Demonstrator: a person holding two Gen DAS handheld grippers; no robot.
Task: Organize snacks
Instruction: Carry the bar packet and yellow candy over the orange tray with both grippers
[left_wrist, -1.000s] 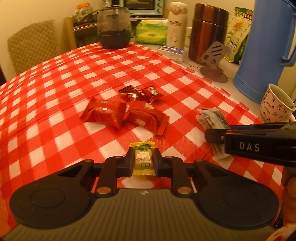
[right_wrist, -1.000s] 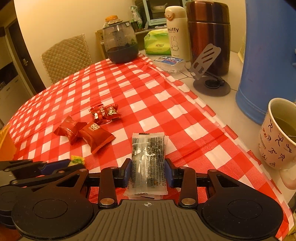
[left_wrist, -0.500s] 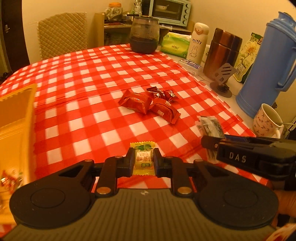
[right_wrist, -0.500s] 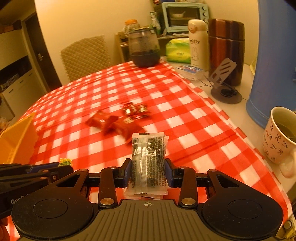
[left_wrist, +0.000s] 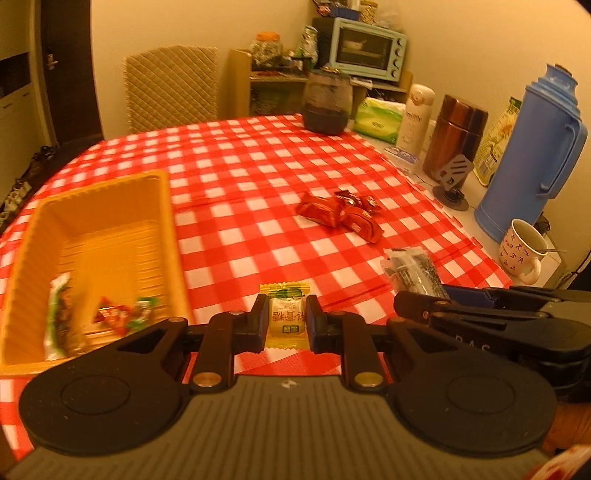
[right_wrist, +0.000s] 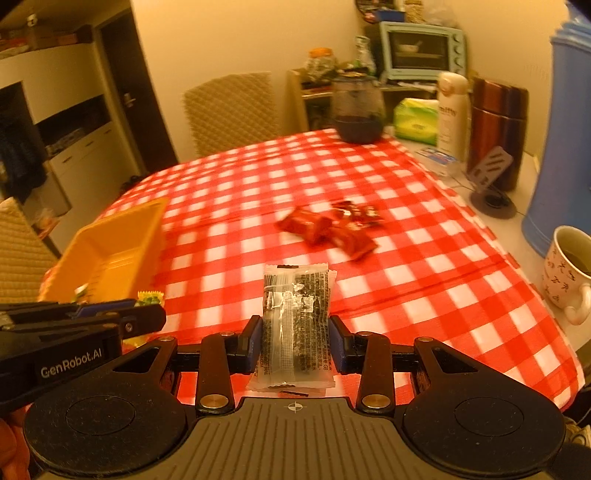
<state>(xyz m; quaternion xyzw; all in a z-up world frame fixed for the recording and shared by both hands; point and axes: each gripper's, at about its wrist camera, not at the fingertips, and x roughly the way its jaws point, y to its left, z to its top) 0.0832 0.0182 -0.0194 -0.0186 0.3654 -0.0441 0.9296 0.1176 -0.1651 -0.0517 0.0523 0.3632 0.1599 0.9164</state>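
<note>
My left gripper (left_wrist: 286, 320) is shut on a small yellow-green wrapped candy (left_wrist: 286, 317), held above the red checked tablecloth (left_wrist: 258, 192). My right gripper (right_wrist: 295, 341) is shut on a clear packet of dark snack (right_wrist: 295, 317); that packet (left_wrist: 412, 267) and gripper also show at the right of the left wrist view. A yellow plastic tray (left_wrist: 162, 206) sits at the left, holding a few wrapped snacks (left_wrist: 110, 314). Several red wrapped snacks (left_wrist: 338, 212) lie in a cluster mid-table, seen blurred as red snacks (right_wrist: 328, 227) in the right wrist view. The tray (right_wrist: 122, 229) lies left of both grippers.
Along the right edge stand a blue thermos jug (left_wrist: 532, 147), a patterned mug (left_wrist: 522, 247), a brown flask (left_wrist: 456, 136), a white bottle (left_wrist: 413, 118) and a phone stand (left_wrist: 452, 181). A dark glass jar (left_wrist: 327, 101) sits at the far edge, a quilted chair (left_wrist: 170, 86) behind.
Both grippers have risen and swung left with their snacks still held. The yellow tray has come into view at the left, and the red snacks now lie farther off.
</note>
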